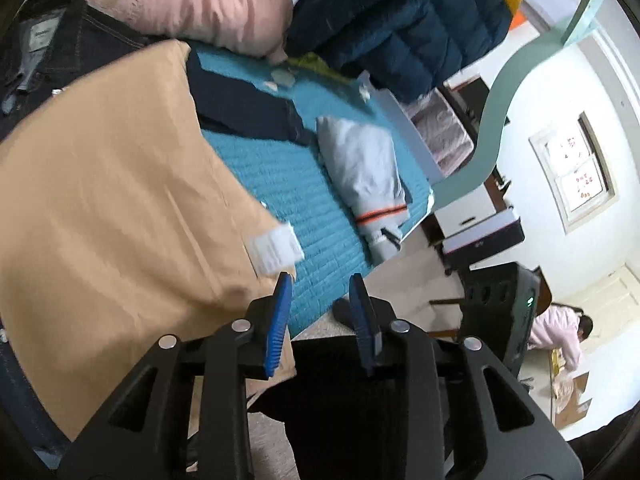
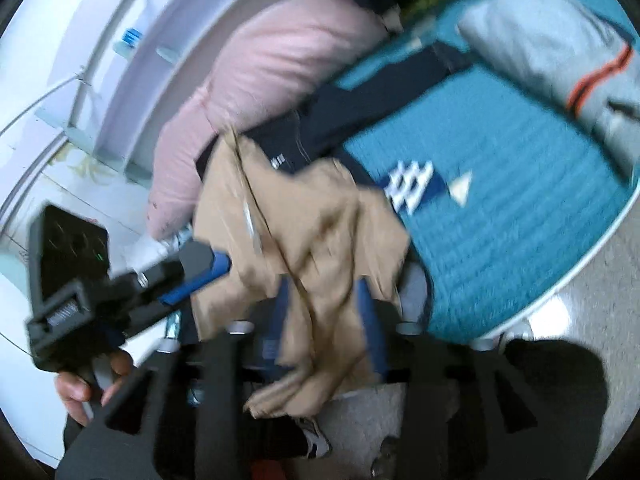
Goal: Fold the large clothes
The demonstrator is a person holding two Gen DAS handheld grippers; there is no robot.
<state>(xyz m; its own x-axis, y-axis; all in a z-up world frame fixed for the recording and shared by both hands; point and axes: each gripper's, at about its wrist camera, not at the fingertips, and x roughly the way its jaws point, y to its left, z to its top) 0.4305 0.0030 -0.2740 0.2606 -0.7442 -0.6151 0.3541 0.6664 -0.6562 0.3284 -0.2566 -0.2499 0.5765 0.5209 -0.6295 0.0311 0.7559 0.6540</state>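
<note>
Tan cloth, a big soft garment (image 1: 112, 208), sprawls over the teal quilted bed cover (image 1: 312, 216) just left of and ahead of the left gripper (image 1: 320, 312), its white ribbed cuff (image 1: 276, 250) lying right in front of the left blue pad. That gripper's two blue fingers (image 1: 280, 320) stand apart with nothing between them, only bed edge and floor showing in the gap. Over at the right gripper (image 2: 324, 312) the picture is blurred, but the same tan garment (image 2: 304, 240) hangs bunched down through the space between its jaws; the jaws look parted, and I cannot tell whether the pads press the fabric. Off to this gripper's left the other gripper (image 2: 200, 276) shows side-on, a hand (image 2: 92, 380) wrapped around its handle, its blue tip at the tan cloth's edge. Further ahead of the left gripper lie a folded grey garment with an orange stripe (image 1: 364, 176), a dark navy piece (image 1: 244, 104), a pink puffy coat (image 1: 192, 0) and a blue quilted jacket (image 1: 400, 28).
</note>
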